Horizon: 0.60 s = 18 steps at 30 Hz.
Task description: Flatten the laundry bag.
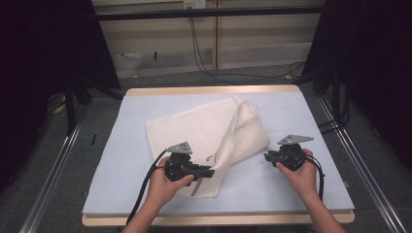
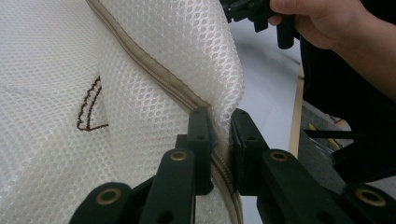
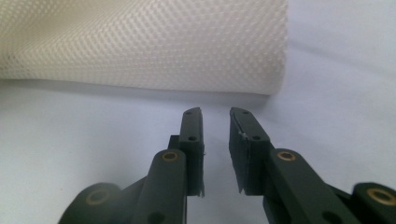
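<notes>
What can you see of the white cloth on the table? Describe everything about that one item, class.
The white cloth is a cream, honeycomb-mesh fabric with a tan hemmed edge and a small brown stitched mark. It lies loosely folded and rumpled near the middle of the pale blue table cover. The left tongs pinch its hemmed edge at the near corner. The right tongs sit just off its folded right edge, slightly parted and not touching it.

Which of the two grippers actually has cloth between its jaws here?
The left gripper: its jaws pinch the taped hem of the white mesh cloth. The right gripper has nothing between its parted jaws, just short of the cloth's folded edge.
</notes>
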Each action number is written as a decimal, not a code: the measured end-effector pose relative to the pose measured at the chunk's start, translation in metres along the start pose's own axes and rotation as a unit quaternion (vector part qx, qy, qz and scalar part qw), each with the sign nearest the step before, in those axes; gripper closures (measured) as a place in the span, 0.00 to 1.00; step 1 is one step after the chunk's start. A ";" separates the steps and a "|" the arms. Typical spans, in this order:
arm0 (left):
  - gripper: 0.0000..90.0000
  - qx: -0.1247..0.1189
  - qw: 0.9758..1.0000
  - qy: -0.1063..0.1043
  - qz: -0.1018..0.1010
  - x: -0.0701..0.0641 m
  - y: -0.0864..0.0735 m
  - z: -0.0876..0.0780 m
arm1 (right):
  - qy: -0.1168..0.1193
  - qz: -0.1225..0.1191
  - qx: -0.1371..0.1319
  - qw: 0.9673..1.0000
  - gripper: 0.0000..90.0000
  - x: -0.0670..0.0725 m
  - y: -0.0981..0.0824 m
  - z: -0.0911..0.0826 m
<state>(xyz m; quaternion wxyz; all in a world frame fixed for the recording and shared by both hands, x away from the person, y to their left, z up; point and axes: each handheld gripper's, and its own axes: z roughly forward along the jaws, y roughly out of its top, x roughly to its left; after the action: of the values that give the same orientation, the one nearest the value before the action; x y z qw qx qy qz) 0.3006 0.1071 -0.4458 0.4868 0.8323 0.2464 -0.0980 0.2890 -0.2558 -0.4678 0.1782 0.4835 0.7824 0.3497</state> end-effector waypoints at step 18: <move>0.89 0.003 1.000 -0.012 0.013 -0.006 0.006 -0.006 | -0.005 0.002 -0.015 1.000 0.79 -0.006 0.001 -0.008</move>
<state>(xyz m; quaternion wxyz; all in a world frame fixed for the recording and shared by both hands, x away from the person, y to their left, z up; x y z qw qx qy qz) 0.2975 0.1079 -0.4360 0.4884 0.8357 0.2294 -0.1022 0.2875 -0.2639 -0.4625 0.1892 0.4842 0.7749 0.3595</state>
